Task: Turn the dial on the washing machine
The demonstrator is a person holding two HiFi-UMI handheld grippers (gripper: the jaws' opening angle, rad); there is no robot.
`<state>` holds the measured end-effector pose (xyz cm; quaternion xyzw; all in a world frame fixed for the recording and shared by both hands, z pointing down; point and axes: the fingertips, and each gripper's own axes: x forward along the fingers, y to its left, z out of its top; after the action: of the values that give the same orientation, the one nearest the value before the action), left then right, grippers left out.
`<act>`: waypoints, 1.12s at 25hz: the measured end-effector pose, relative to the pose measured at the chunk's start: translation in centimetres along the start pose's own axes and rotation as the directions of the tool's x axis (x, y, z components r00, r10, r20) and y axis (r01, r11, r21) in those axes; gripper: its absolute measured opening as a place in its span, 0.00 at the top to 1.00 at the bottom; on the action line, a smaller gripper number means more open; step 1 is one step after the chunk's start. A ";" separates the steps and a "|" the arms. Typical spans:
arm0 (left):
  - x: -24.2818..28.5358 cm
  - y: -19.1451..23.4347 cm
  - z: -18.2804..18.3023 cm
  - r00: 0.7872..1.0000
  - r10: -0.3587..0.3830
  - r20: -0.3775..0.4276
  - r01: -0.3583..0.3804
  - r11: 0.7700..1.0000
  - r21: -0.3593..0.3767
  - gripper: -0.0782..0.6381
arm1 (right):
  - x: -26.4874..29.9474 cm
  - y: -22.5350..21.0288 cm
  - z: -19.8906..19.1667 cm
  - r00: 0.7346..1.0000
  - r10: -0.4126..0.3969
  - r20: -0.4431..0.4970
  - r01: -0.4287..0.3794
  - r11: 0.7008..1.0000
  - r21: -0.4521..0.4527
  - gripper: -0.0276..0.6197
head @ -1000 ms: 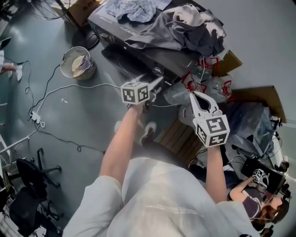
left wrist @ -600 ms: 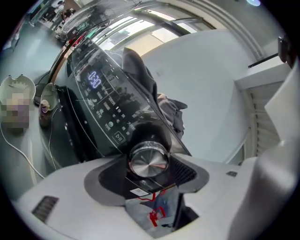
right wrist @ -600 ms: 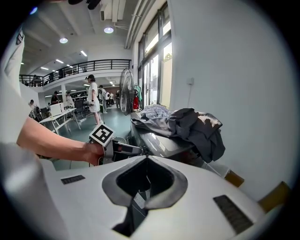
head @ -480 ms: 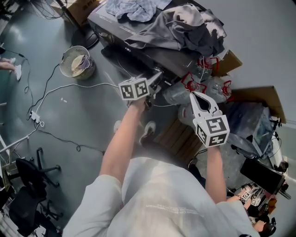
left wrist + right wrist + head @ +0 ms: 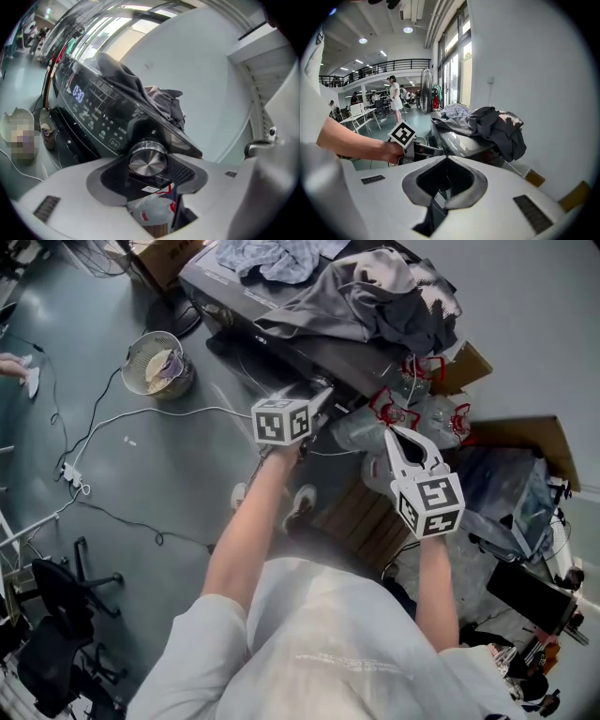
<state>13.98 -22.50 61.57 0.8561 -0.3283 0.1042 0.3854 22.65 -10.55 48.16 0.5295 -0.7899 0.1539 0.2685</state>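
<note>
Left gripper (image 5: 322, 401) barely shifted at the washing machine (image 5: 246, 296), jaws just narrowed but still wide, dial (image 5: 147, 158) between them ungripped, right gripper (image 5: 446, 159) unmoved, jaws together, empty

I stand on a grey-green floor (image 5: 159, 484) with 1 round wastebasket (image 5: 157, 367) on it. Near the wastebasket a white cable (image 5: 141, 415) runs to a power strip (image 5: 73, 479). 1 black office chair (image 5: 52, 601) sits further off. Well beyond the wastebasket a pale wall (image 5: 534, 324) rises. Tall windows (image 5: 452, 79) let in daylight.
</note>
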 end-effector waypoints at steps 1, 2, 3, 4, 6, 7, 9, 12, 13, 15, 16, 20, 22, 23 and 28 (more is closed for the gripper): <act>0.0 0.0 0.0 1.000 0.012 -0.008 -0.011 1.000 0.028 0.52 | 0.0 0.0 0.0 1.000 0.000 0.000 0.000 1.000 0.000 0.93; 0.1 0.0 0.0 1.000 0.024 -0.016 -0.023 0.998 0.059 0.52 | 0.1 0.0 0.0 1.000 0.001 -0.001 -0.001 1.000 -0.001 0.93; 0.1 -0.1 -0.1 0.999 0.038 -0.023 -0.036 0.995 0.096 0.52 | 0.1 -0.1 0.0 1.000 0.000 -0.002 0.000 1.000 -0.001 0.93; 0.2 -0.1 -0.1 0.998 0.052 -0.028 -0.048 0.990 0.135 0.52 | 0.1 -0.1 0.0 1.000 -0.001 -0.002 0.001 1.000 0.000 0.93; 0.3 -0.2 -0.1 0.997 0.075 -0.033 -0.067 0.978 0.198 0.52 | 0.1 -0.2 0.0 1.000 -0.002 -0.002 0.002 1.000 0.000 0.93; 0.3 -0.2 -0.1 0.996 0.080 -0.035 -0.071 0.975 0.213 0.52 | 0.1 -0.1 0.0 1.000 -0.001 -0.002 0.001 1.000 0.000 0.93; 0.4 -0.2 -0.2 0.996 0.084 -0.037 -0.073 0.970 0.231 0.52 | 0.1 -0.1 0.0 1.000 -0.001 -0.003 0.001 1.000 -0.001 0.93; 0.5 -0.2 -0.2 0.996 0.077 -0.044 -0.064 0.967 0.246 0.52 | 0.2 -0.1 0.0 1.000 0.001 -0.004 -0.001 1.000 -0.002 0.93; 0.5 -0.2 -0.3 0.997 0.066 -0.047 -0.053 0.971 0.235 0.52 | 0.2 -0.1 0.0 1.000 0.001 -0.004 -0.001 1.000 -0.002 0.93; 0.4 -0.3 -0.3 0.999 0.031 -0.041 -0.022 0.982 0.186 0.50 | 0.2 -0.2 -0.1 1.000 -0.001 -0.006 0.001 1.000 0.000 0.93; 0.4 -0.3 -0.3 0.999 0.007 -0.034 -0.002 0.989 0.149 0.50 | 0.2 -0.2 -0.2 1.000 -0.001 -0.009 0.001 1.000 0.000 0.93; 0.2 -0.2 -0.7 0.997 -0.078 0.016 0.078 0.996 -0.051 0.49 | 0.2 -0.1 -0.6 1.000 0.001 -0.019 -0.001 1.000 -0.001 0.93; 0.0 0.2 -0.8 0.994 -0.098 0.057 0.105 0.985 -0.139 0.49 | 0.2 -0.1 -0.5 1.000 0.001 -0.019 -0.001 1.000 -0.003 0.93; 0.0 0.4 -0.8 0.992 -0.104 0.071 0.115 0.979 -0.168 0.49 | 0.2 -0.1 -0.5 1.000 0.001 -0.019 -0.001 1.000 -0.004 0.93; -0.2 0.5 0.1 0.984 -0.123 0.131 0.150 0.964 -0.221 0.51 | 0.3 -0.2 -0.7 1.000 -0.002 -0.023 0.002 1.000 -0.001 0.93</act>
<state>13.51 -22.69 61.70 0.8310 -0.3000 -0.0114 0.4683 22.92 -10.44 48.92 0.5284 -0.7863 0.1594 0.2779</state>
